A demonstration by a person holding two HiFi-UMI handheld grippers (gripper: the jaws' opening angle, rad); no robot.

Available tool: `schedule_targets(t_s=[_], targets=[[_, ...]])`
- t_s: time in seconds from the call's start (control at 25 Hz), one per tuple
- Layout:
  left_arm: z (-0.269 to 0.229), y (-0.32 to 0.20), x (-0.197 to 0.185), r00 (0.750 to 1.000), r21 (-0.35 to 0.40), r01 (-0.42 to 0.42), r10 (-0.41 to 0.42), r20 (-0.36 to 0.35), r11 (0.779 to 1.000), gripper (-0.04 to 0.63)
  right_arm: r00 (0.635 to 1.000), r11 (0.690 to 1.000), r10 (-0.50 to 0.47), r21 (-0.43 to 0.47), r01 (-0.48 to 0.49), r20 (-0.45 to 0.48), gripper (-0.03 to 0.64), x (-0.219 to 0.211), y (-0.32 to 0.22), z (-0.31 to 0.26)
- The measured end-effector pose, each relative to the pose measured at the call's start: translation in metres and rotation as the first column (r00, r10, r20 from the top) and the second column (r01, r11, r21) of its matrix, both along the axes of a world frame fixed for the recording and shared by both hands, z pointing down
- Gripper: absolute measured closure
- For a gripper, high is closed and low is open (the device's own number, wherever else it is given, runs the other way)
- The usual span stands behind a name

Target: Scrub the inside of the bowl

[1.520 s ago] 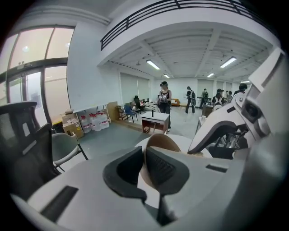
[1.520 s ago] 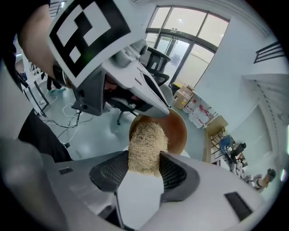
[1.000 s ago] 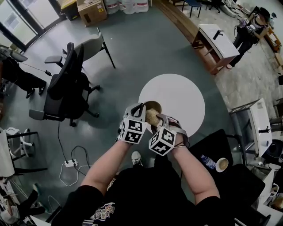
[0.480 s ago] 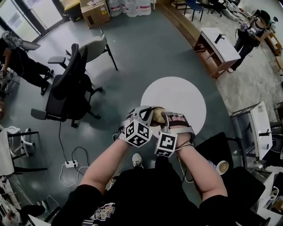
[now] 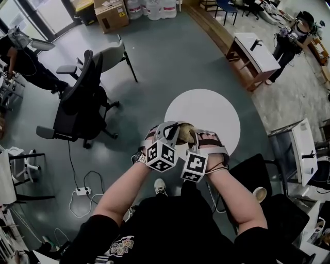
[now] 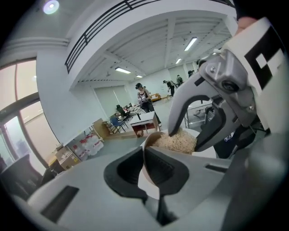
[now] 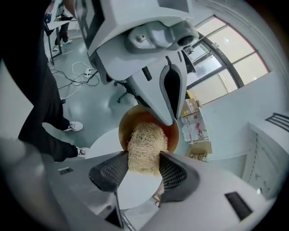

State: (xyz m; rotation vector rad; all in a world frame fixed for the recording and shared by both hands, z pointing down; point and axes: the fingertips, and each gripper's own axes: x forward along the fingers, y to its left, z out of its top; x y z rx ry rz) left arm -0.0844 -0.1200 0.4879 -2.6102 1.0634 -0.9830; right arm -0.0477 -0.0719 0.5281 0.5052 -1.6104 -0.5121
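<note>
Over the near edge of the round white table (image 5: pixel 211 111), the right gripper (image 7: pixel 143 162) is clamped on a straw-coloured scrubber (image 7: pixel 145 144) pushed into the brown bowl (image 7: pixel 124 131). The left gripper (image 6: pixel 144 153) pinches what looks like the bowl's rim, above the table. A wooden desk (image 5: pixel 252 51) stands beyond the table.

Floor (image 5: pixel 165 56): smooth grey-green, paler stone pattern at far right. Round white table (image 5: pixel 216 111) mid-room. Black office chair (image 5: pixel 77 105) and grey chair (image 5: pixel 109 54) stand to its left, with a cardboard box (image 5: pixel 107 13) beyond. White-topped wooden desk (image 5: pixel 252 51) upper right. Power strip (image 5: pixel 82 191) with loose cables on floor. Ceiling strip lights (image 6: pixel 122 70) lit.
</note>
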Motion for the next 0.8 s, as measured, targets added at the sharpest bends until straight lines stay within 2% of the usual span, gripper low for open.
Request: schedule_targets(t_s=[0.24,0.4,0.6,0.8], targets=[[-0.006,-0.004,-0.009,0.995,0.022,0.089,-0.088,-0.048,0.996,0.572,0.995,0.994,0.089,-0.069,-0.086,0.047,0.393,0.005,0.012,0.007],[-0.005,-0.005,-0.011,0.988,0.008,0.137,-0.136,-0.078,0.991,0.572,0.985,0.987,0.137,-0.102,-0.126,0.108,0.393,-0.005,0.021,0.009],[-0.004,-0.003,-0.007,0.984,-0.005,0.154,-0.154,-0.085,0.988,0.572,0.968,0.983,0.161,-0.122,-0.139,0.192,0.394,-0.026,0.032,0.006],[-0.005,0.000,-0.009,0.976,-0.032,0.181,-0.184,-0.120,0.983,0.572,0.948,0.984,0.174,-0.092,-0.154,0.267,0.393,-0.032,0.032,-0.007]])
